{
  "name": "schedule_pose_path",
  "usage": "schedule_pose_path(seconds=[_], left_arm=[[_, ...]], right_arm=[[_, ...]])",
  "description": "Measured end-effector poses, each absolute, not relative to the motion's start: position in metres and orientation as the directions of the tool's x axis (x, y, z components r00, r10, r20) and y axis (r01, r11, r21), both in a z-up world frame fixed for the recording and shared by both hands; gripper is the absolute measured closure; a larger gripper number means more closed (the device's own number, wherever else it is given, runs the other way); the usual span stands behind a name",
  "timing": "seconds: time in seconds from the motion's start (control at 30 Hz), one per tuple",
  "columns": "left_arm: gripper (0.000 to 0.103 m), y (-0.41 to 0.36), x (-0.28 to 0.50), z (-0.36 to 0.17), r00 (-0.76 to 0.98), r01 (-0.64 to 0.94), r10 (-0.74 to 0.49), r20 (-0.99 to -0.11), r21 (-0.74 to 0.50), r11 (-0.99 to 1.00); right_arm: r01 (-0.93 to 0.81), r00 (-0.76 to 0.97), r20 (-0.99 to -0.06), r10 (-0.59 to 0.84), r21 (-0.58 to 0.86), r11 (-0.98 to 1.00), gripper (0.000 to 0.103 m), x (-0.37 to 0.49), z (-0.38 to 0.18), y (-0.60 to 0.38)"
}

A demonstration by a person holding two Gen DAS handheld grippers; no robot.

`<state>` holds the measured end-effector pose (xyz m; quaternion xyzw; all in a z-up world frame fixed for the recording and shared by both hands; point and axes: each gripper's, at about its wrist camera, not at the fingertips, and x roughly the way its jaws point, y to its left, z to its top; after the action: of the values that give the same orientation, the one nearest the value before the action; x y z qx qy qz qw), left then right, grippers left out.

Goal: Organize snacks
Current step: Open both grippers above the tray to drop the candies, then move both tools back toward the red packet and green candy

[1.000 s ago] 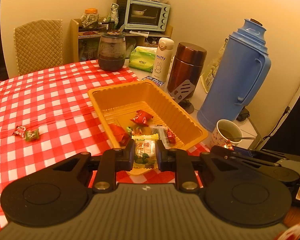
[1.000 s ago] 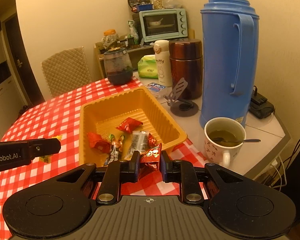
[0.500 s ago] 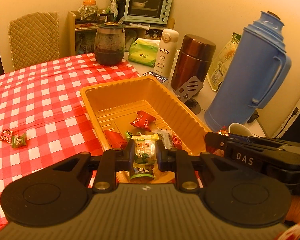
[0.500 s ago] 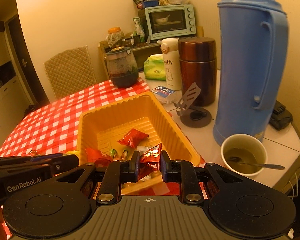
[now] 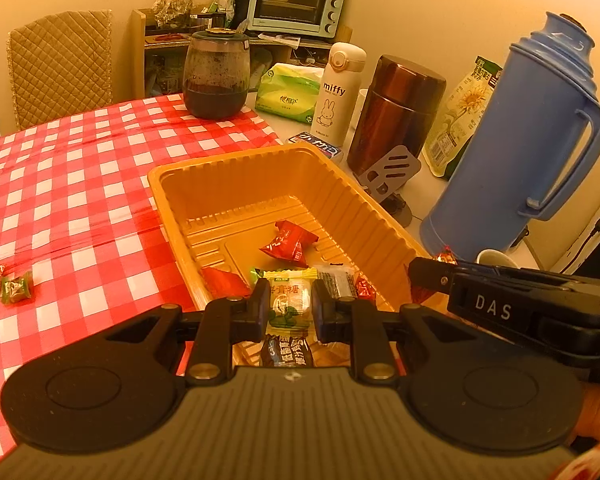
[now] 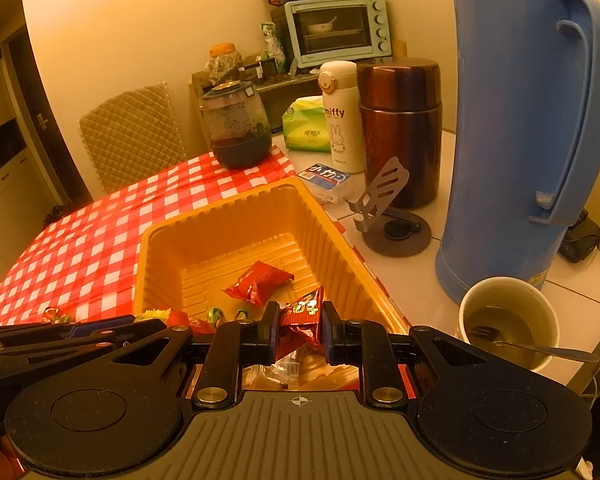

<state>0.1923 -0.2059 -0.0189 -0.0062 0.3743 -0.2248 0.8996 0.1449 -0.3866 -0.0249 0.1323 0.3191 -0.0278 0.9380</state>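
Observation:
An orange plastic tray (image 5: 236,184) stands on the red checked tablecloth and holds several wrapped snacks, among them a red packet (image 5: 288,240). My left gripper (image 5: 286,306) is shut on a yellow-green candy packet (image 5: 288,300) over the tray's near end. My right gripper (image 6: 300,326) is shut on a red snack packet (image 6: 302,316) above the tray (image 6: 220,232), near its right wall. The right gripper also shows at the right of the left wrist view (image 5: 500,300). Two small candies (image 5: 8,284) lie on the cloth to the left of the tray.
Right of the tray stand a blue thermos jug (image 6: 528,128), a brown flask (image 6: 400,128), a white Miffy bottle (image 6: 340,120), a phone stand (image 6: 388,216) and a cup with a spoon (image 6: 508,320). A dark glass jar (image 5: 216,76) stands behind the tray.
Both grippers have moved forward over the tray with their packets still held. The right gripper has come in closer beside the left one.

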Motion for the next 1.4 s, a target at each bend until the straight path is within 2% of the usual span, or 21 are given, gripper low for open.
schedule_pose_path(seconds=[0.13,0.2,0.23,0.53,0.9,0.93,0.97,1.0,1.03,1.23,1.4], left_arm=[[0.082,-0.208,0.197,-0.024,0.615,0.409,-0.421,-0.666,-0.186,0.893],[0.068,-0.208,0.198,-0.026,0.613,0.410,-0.418,-0.671,-0.182,0.894],[0.068,-0.206,0.197,-0.026,0.616,0.409,-0.416,-0.669,-0.180,0.895],[0.068,-0.169,0.174,-0.027,0.651,0.328,-0.363,-0.667,-0.185,0.927],[0.068,-0.136,0.161,-0.023,0.677,0.254,-0.321,-0.662,-0.198,0.947],[0.068,-0.134,0.160,-0.022,0.679,0.252,-0.319,-0.661,-0.198,0.947],[0.068,-0.133,0.159,-0.022,0.680,0.250,-0.318,-0.661,-0.199,0.948],[0.068,-0.131,0.158,-0.022,0.680,0.248,-0.317,-0.661,-0.199,0.948],[0.068,-0.130,0.158,-0.022,0.680,0.247,-0.315,-0.661,-0.198,0.949],[0.065,-0.124,0.147,-0.020,0.692,0.232,-0.279,-0.666,-0.161,0.959],[0.059,-0.115,0.135,-0.015,0.697,0.224,-0.269,-0.665,-0.155,0.962]], right_arm=[[0.144,0.791,-0.611,0.030,0.234,0.962,0.082,0.147,-0.028,-0.389],[0.147,0.788,-0.615,0.030,0.236,0.961,0.082,0.148,-0.030,-0.390],[0.148,0.787,-0.616,0.031,0.237,0.960,0.082,0.148,-0.031,-0.391],[0.139,0.783,-0.620,0.051,0.254,0.957,0.082,0.148,-0.033,-0.390],[0.059,0.791,-0.594,0.147,0.313,0.948,0.081,0.156,-0.026,-0.373],[0.048,0.790,-0.589,0.170,0.335,0.941,0.074,0.157,-0.026,-0.373],[0.043,0.790,-0.583,0.188,0.359,0.932,0.054,0.157,-0.026,-0.374],[0.053,0.792,-0.579,0.195,0.382,0.923,0.045,0.157,-0.027,-0.376],[0.066,0.796,-0.574,0.192,0.398,0.915,0.041,0.155,-0.027,-0.379],[0.116,0.792,-0.592,0.148,0.384,0.916,0.041,0.133,-0.024,-0.386],[0.147,0.787,-0.607,0.113,0.362,0.920,0.041,0.108,-0.019,-0.382]])
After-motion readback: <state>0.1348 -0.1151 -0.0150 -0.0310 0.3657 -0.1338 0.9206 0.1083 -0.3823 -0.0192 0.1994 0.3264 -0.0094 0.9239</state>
